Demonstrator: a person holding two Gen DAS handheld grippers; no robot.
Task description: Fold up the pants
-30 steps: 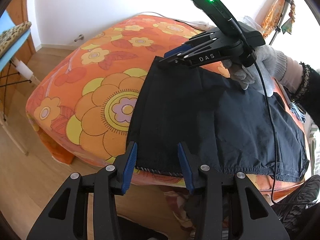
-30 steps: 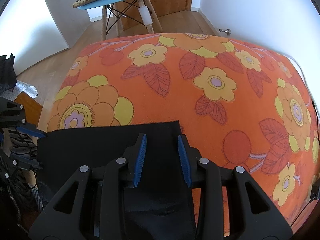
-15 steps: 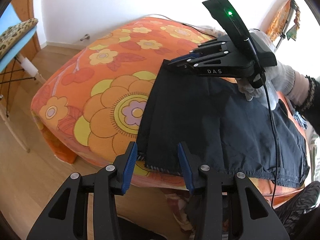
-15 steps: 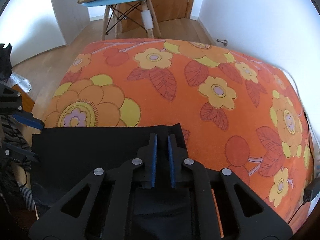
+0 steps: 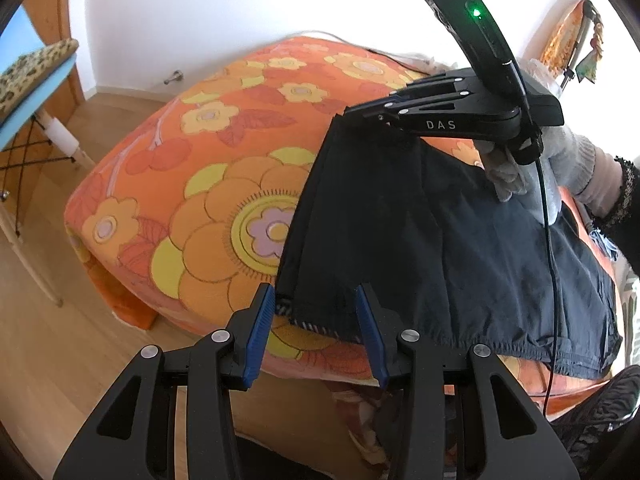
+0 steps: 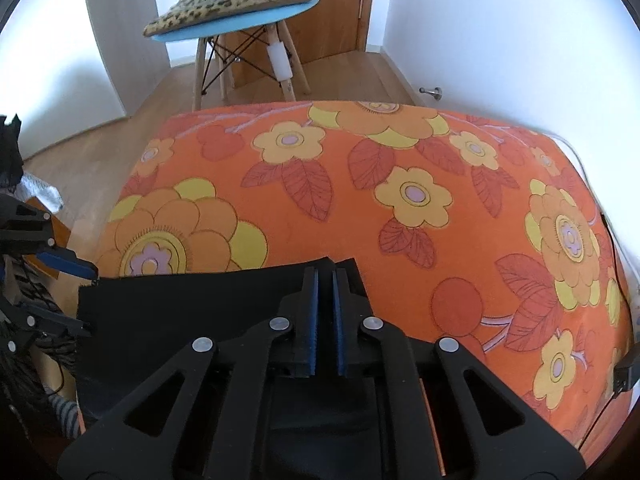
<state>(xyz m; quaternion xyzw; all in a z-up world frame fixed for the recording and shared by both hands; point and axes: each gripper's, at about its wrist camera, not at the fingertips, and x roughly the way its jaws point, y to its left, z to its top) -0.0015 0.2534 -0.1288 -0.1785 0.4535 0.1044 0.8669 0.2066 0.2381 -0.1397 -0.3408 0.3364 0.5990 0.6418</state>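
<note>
Bed (image 5: 208, 184) with orange floral cover is taking up most of both views, wood floor (image 5: 48, 360) showing beside it. Dark pants (image 5: 400, 240) are lying flat across the near part of the bed, one long edge hanging slightly over the bed's side. Blue chair (image 6: 240, 16) with a leopard-print cushion (image 6: 232, 0) is standing past the bed's far end, near a wooden door (image 6: 336, 4). Right hand-held gripper (image 6: 326, 276) is pinching the far corner of the pants, blue pads closed on the cloth, the corner lifting a bit off the cover; in the left wrist view the same right hand-held gripper (image 5: 352, 114) is biting the top corner, held by a gloved hand (image 5: 520, 160) with a cable trailing down over the pants. Left hand-held gripper (image 5: 316, 320) is hovering at the near corner with jaws apart, the striped hem edge sitting between the pads; can't tell if the pads are touching cloth. Rest of the pants is cut off under the right gripper body in the right wrist view. Right edge of the left view is cluttered and dark, hard to make out.
</note>
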